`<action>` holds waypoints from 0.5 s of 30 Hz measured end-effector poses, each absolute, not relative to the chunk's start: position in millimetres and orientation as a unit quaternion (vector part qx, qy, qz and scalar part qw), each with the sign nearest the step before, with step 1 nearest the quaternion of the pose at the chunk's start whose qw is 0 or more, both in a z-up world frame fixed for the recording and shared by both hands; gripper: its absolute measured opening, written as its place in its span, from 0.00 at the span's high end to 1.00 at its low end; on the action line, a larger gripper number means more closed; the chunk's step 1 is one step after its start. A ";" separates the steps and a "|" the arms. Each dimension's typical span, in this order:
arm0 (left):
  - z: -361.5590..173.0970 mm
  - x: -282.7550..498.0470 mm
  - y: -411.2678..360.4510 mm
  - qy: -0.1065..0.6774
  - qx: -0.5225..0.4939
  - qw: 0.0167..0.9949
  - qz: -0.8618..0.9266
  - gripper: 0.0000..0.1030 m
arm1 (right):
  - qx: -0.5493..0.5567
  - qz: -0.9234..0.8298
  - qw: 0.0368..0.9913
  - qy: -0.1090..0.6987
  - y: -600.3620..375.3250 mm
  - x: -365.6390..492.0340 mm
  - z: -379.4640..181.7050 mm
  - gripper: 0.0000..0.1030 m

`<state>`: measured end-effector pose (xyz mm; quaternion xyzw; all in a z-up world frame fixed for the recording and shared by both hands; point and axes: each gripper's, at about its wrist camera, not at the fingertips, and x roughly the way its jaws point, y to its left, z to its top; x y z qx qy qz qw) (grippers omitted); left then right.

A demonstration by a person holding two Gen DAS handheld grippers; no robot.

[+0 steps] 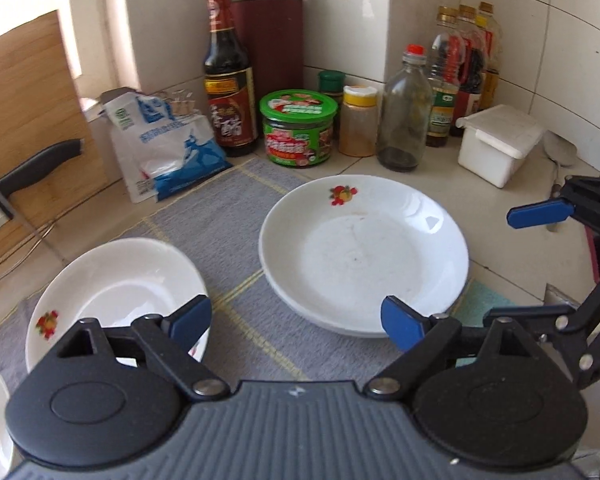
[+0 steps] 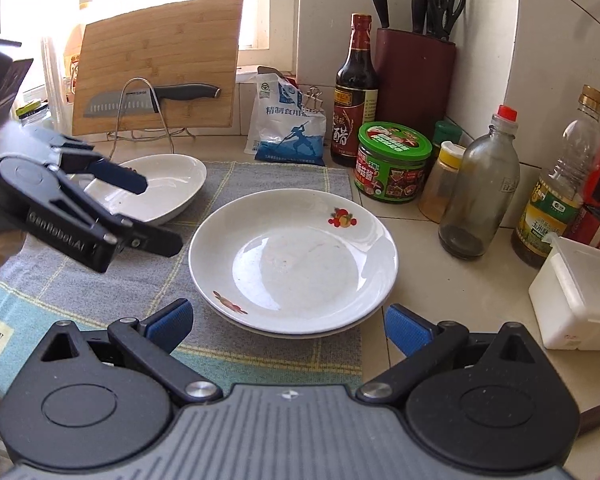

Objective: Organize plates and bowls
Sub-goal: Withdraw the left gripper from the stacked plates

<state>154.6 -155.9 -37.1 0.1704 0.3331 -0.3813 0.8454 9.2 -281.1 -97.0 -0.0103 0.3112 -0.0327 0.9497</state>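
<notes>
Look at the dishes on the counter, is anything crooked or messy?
The stacked plates sit neatly, half on the grey mat, with faint smudges on the top one. The single plate on the mat's far left looks tipped up at one side, though the left gripper partly hides it. Nothing is spilled or broken.

Two stacked plates (image 2: 294, 262) on the right edge of the cloth mat (image 2: 260, 184), partly over the counter. Single plate (image 2: 160, 184) on the mat, back left. Behind the mat: cutting board (image 2: 156, 64) on its rack (knife (image 2: 156, 98) across it), salt bag (image 2: 286, 124), sauce bottle (image 2: 354, 92), knife block (image 2: 414, 76). Jar (image 2: 392, 162) and bottles right of the stack; lidded box (image 2: 580, 296) nearer, far right.
</notes>
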 end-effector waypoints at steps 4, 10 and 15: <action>-50.5 145.7 -121.6 0.348 0.140 0.871 -0.318 0.10 | -0.015 -0.021 0.949 0.313 -268.7 21.5 -94.3 0.00; -74.6 144.8 -82.2 0.370 0.119 0.890 -0.237 0.10 | -0.011 0.016 0.948 0.317 -243.8 43.0 -93.8 0.00; -88.5 153.6 -68.2 0.369 0.114 0.898 -0.210 0.10 | -0.023 0.042 0.944 0.326 -222.5 57.9 -95.6 0.00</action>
